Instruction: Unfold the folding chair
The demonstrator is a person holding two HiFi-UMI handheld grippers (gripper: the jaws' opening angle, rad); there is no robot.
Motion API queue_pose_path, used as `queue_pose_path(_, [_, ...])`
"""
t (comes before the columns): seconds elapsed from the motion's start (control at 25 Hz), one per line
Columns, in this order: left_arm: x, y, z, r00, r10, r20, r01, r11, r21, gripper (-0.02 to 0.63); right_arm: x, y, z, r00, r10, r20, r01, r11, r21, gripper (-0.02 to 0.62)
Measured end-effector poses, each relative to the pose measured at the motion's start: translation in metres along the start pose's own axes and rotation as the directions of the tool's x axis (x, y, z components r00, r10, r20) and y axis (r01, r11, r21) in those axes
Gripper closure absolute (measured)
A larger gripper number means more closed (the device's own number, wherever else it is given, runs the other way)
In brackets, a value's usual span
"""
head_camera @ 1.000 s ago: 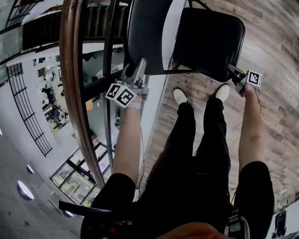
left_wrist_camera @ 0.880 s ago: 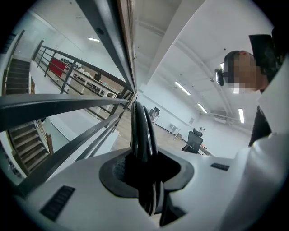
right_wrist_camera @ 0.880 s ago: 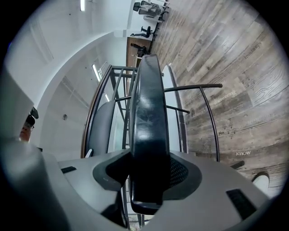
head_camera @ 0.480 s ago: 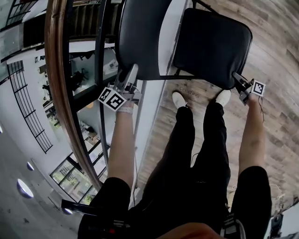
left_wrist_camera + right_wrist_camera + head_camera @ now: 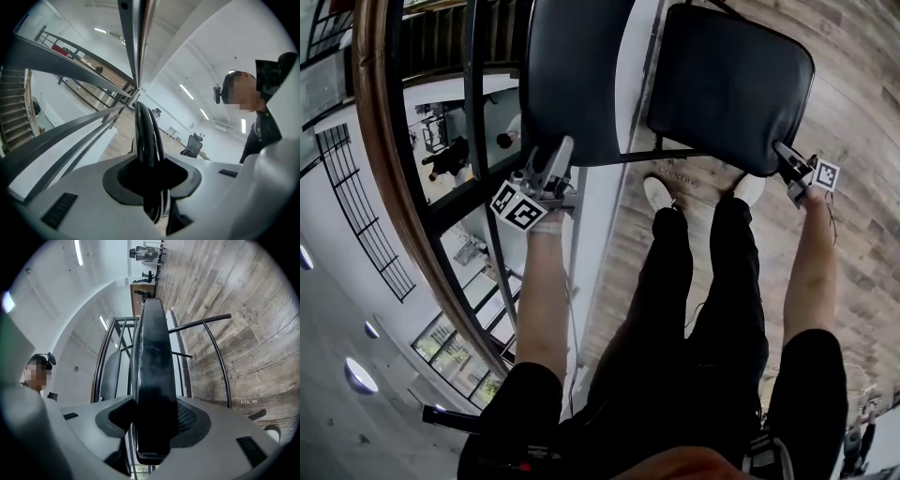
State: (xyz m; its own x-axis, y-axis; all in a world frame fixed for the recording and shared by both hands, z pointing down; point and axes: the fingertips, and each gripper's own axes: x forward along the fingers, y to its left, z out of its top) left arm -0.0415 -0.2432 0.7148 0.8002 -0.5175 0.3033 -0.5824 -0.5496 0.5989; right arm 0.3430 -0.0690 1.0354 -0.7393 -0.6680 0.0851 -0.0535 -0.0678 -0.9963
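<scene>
The folding chair stands in front of me with its black backrest (image 5: 572, 75) on the left and its black padded seat (image 5: 727, 84) on the right. My left gripper (image 5: 561, 150) is shut on the backrest's lower edge. That edge shows as a thin glossy black rim (image 5: 147, 136) running up between the left gripper's (image 5: 151, 187) jaws. My right gripper (image 5: 786, 157) grips the seat's near right corner. Its jaws are opening, with the thick seat edge (image 5: 152, 357) still filling the gap of the right gripper (image 5: 152, 427).
A curved wooden handrail (image 5: 394, 187) and a glass balustrade run along the left, with a lower floor far below. A white ledge (image 5: 600, 216) borders the wood plank floor (image 5: 853, 56). The person's legs and white shoes (image 5: 661, 194) stand just behind the chair's metal tubes (image 5: 220, 362).
Both grippers have kept hold of the chair. In the head view the backrest and seat look larger, the right gripper sits slightly further right and lower, and the handrail has slid left.
</scene>
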Motion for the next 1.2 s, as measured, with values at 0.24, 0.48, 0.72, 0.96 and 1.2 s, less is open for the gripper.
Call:
queue_pose_path(0.24, [0.010,-0.017,-0.012,1.000,-0.005,-0.015,0.005,1.000,0.012,0.512,-0.014,-0.015,0.004,1.000,-0.004,0.026,0.004,1.000,0.001,0.391])
queue_pose_path(0.48, [0.021,-0.036,-0.022,0.999,-0.022,-0.030,0.023,0.999,0.039,0.508,-0.024,-0.033,0.008,0.998,-0.031,0.050,0.032,0.999,-0.016,0.380])
queue_pose_path(0.72, [0.018,-0.036,-0.023,1.000,0.018,0.004,-0.019,0.999,0.031,0.508,-0.022,-0.034,0.007,0.999,-0.001,0.043,0.002,1.000,-0.018,0.379])
queue_pose_path(0.96, [0.020,-0.043,-0.027,0.977,0.183,-0.111,-0.155,0.962,0.224,0.384,-0.049,-0.040,0.026,0.989,-0.123,0.083,0.127,0.991,-0.045,0.322])
queue_pose_path(1.2, [-0.003,-0.032,-0.010,0.957,0.287,-0.040,-0.274,0.942,0.194,0.374,-0.080,0.007,0.074,0.974,-0.144,0.174,0.166,0.979,-0.115,0.322])
